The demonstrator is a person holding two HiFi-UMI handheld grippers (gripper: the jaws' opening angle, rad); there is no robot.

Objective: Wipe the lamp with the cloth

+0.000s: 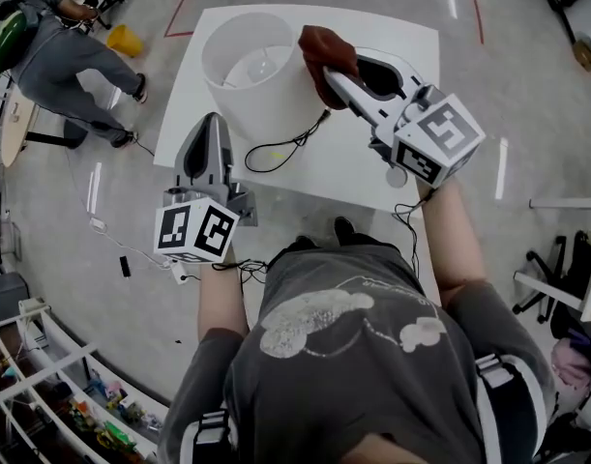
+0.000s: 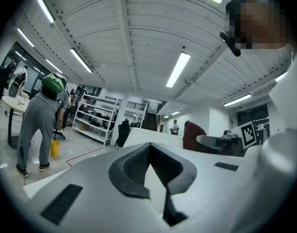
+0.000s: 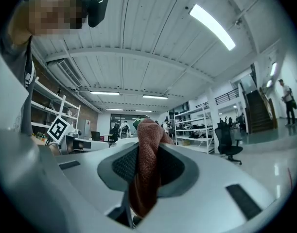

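Observation:
The lamp (image 1: pixel 249 66), with a white drum shade, stands on the white table (image 1: pixel 392 37). Its black cable (image 1: pixel 276 148) loops in front of it. My right gripper (image 1: pixel 334 77) is shut on a reddish-brown cloth (image 1: pixel 324 51), which is held against the shade's upper right rim. In the right gripper view the cloth (image 3: pixel 146 174) hangs clamped between the pads of the right gripper (image 3: pixel 149 149). My left gripper (image 1: pixel 212 122) hovers at the shade's lower left, jaws shut and empty. The left gripper (image 2: pixel 149 147) looks toward the shade (image 2: pixel 143 136) and the cloth (image 2: pixel 192 135).
A person (image 1: pixel 53 56) bends over at the far left beside a yellow bucket (image 1: pixel 124 39). Red tape lines mark the floor behind the table. Shelving (image 1: pixel 44 385) stands at the lower left and an office chair (image 1: pixel 566 278) at the right.

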